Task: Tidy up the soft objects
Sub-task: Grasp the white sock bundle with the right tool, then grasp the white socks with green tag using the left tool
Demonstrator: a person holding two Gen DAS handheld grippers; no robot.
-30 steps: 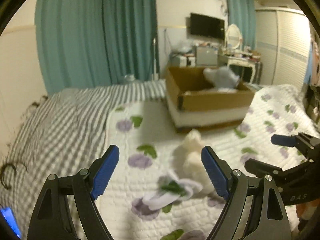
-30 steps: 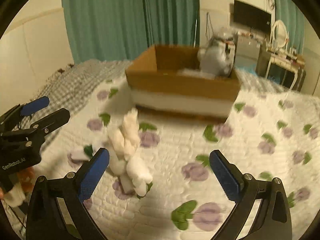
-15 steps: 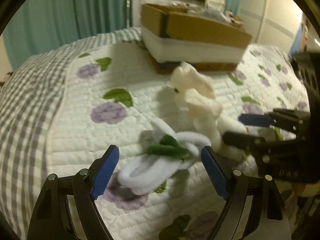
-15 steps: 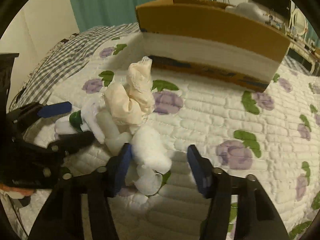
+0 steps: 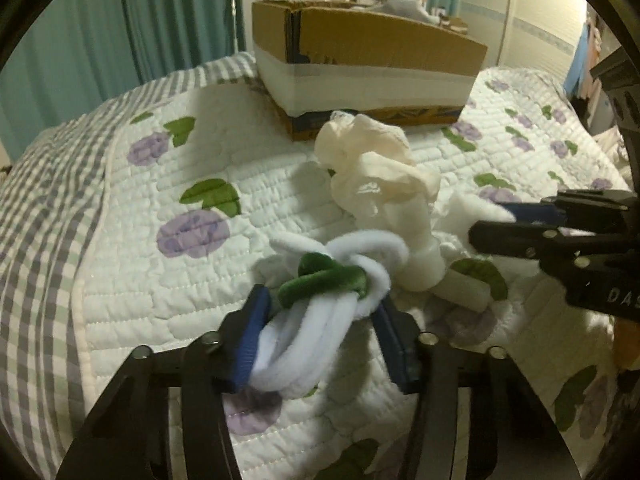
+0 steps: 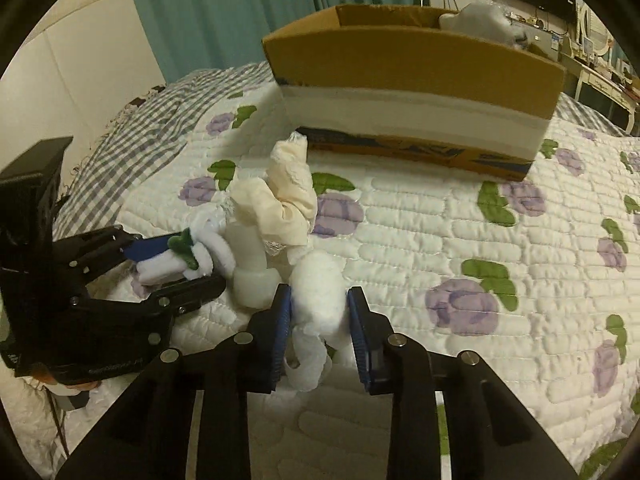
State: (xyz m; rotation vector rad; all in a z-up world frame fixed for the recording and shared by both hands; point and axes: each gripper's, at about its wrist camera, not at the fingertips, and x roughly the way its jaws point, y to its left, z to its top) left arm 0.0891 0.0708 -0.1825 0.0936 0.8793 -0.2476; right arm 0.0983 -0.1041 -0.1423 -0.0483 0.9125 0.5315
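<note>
A small pile of soft things lies on the quilted bed. My left gripper [image 5: 320, 320] is shut on a bundle of white fuzzy cord tied with a green band [image 5: 316, 320]; this bundle also shows in the right wrist view [image 6: 180, 264]. My right gripper [image 6: 320, 312] is shut on a white cotton wad [image 6: 320, 292]. A crumpled cream cloth [image 5: 372, 168] stands behind both, also in the right wrist view [image 6: 280, 204]. A white foam piece [image 6: 250, 256] lies between the two grippers.
An open cardboard box [image 6: 416, 92] with a white band sits on the bed behind the pile and holds a pale soft thing [image 6: 480, 20]. Teal curtains [image 5: 152, 20] hang at the back. A dresser and TV stand at the far right.
Both grippers came down onto the pile and closed: the left on the white cord bundle, the right on the cotton wad.
</note>
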